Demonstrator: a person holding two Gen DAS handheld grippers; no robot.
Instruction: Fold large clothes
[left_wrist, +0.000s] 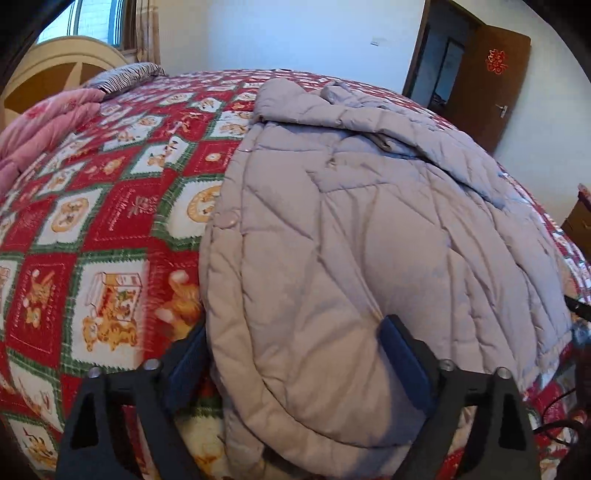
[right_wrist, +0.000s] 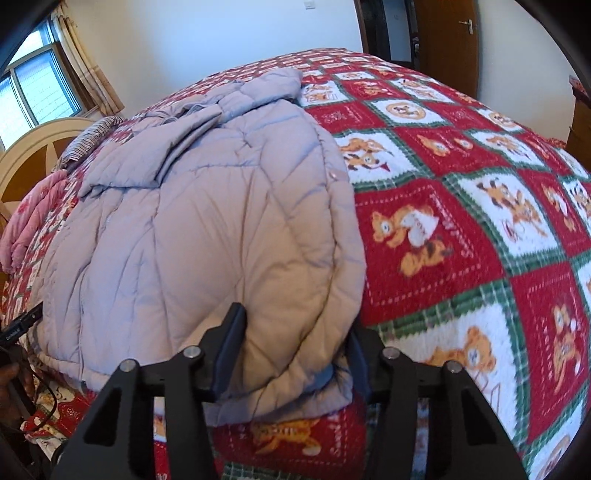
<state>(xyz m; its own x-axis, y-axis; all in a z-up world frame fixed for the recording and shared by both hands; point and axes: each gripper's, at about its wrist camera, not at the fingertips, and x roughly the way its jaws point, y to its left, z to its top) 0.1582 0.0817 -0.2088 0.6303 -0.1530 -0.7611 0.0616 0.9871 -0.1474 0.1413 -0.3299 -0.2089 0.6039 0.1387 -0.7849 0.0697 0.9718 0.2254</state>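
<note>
**Mia:** On the bed, right in the middle, lies the big puffy grey quilted coat (left_wrist: 351, 229). It is spread out flat, with its hood end far away and its bottom edge close to us.

**Ben:** Will it be hard to move?

**Mia:** I think it is soft and squishy, and light for its size. It looks smooth, so it may slip. It will flop and puff back up when you fold it.

**Ben:** Where should we grab it?

**Mia:** At the two near corners, on the thick stitched edge. The left hand-held gripper (left_wrist: 295, 354) is wide, with one corner of the coat between its fingers, but I cannot tell if it is squeezing. The right hand-held gripper (right_wrist: 295, 350) is narrower and pinches the other corner.

**Ben:** What is under the coat?

**Mia:** A red, green and white checked blanket with cartoon animals (left_wrist: 110, 221). A pink folded quilt (left_wrist: 40, 129) sits far off by the cream headboard (left_wrist: 55, 70).
</note>
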